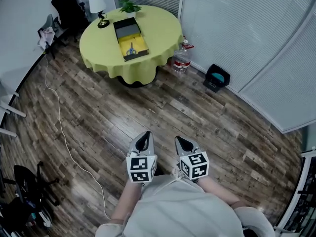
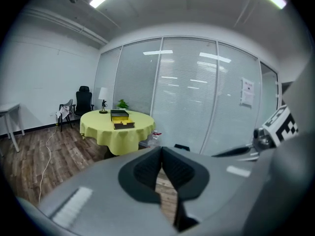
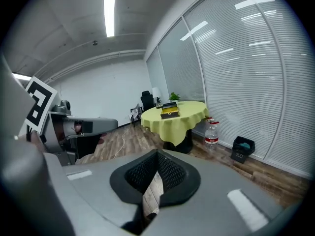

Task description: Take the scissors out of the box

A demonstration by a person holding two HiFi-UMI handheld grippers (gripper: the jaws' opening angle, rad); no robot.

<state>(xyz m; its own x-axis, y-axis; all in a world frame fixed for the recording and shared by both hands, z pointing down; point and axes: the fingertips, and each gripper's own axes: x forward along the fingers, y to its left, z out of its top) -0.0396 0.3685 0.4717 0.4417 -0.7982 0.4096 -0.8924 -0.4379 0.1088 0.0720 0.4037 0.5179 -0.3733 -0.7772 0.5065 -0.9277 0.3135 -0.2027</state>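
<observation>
A long black box [image 1: 129, 38] with a yellow inside lies open on the round table under a yellow cloth [image 1: 163, 28], far ahead across the wooden floor. Blue-handled scissors [image 1: 131, 49] lie in the box's near end. My left gripper [image 1: 143, 141] and right gripper [image 1: 183, 143] are held side by side close to my body, well short of the table, both shut and empty. The left gripper view shows the left gripper [image 2: 161, 154] with pads together and the box [image 2: 123, 125] small in the distance. The right gripper [image 3: 157, 156] points toward the same box [image 3: 170, 113].
On the table stand a lamp [image 1: 97, 6] and a small plant [image 1: 129, 6]. A large water bottle [image 1: 182, 58] and a black bin [image 1: 217, 77] sit on the floor to the table's right. A white cable [image 1: 61, 127] runs along the floor at left, near a black chair [image 1: 66, 6]. Blinds line the right wall.
</observation>
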